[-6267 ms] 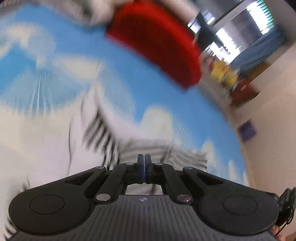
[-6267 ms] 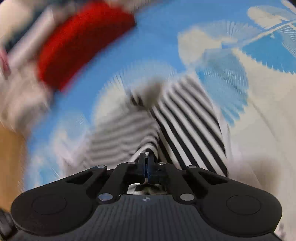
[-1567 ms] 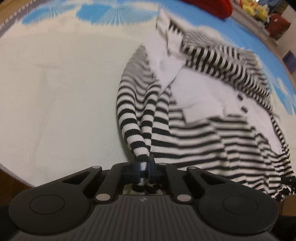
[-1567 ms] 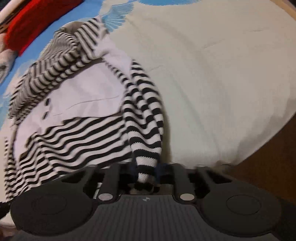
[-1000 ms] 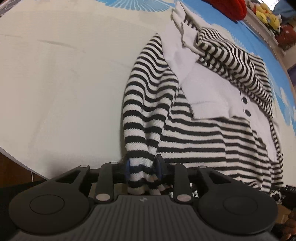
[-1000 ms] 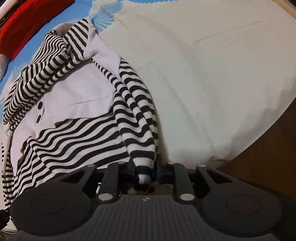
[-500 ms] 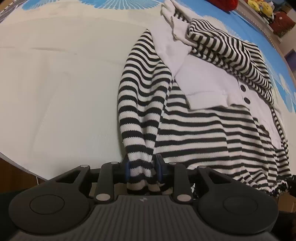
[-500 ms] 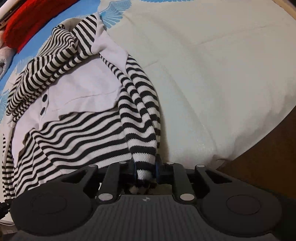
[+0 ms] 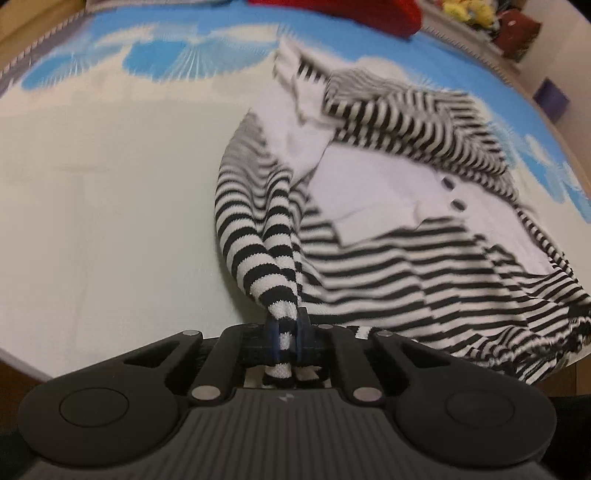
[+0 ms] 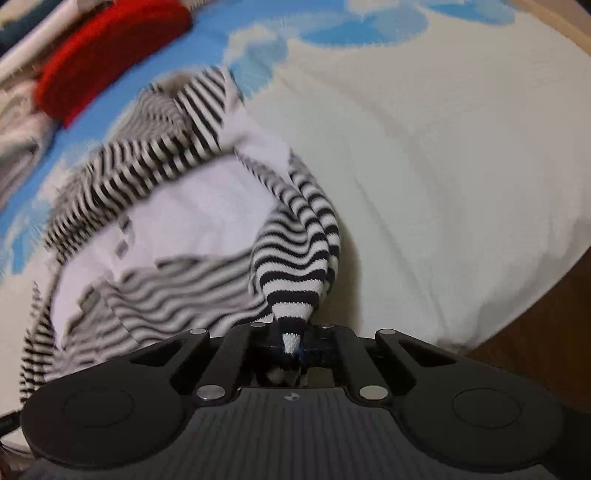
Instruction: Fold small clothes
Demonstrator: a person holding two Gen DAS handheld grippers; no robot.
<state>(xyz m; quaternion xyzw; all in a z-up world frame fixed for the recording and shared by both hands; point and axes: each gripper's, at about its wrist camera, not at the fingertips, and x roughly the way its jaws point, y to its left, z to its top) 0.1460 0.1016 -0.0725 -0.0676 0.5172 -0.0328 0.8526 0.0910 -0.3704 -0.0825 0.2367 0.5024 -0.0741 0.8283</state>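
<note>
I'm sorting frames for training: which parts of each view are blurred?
Left wrist: the sweater smears toward its far side; the cuff by the left tool stays sharp. Right wrist: the sweater's body and the red cloth streak; the right tool is crisp.

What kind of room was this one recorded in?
Probably a bedroom or child's room: the striped sweater lies on a bed with a blue-and-cream cloud-print cover, a red cushion at its far end, and soft toys beyond.

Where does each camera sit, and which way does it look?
Left wrist: on the left gripper, looking down along its fingers, which are closing on a striped sleeve.
Right wrist: on the right gripper, looking down; its fingers are shut on the other sleeve.
Both show the striped sweater, the bedspread and a red garment.
</note>
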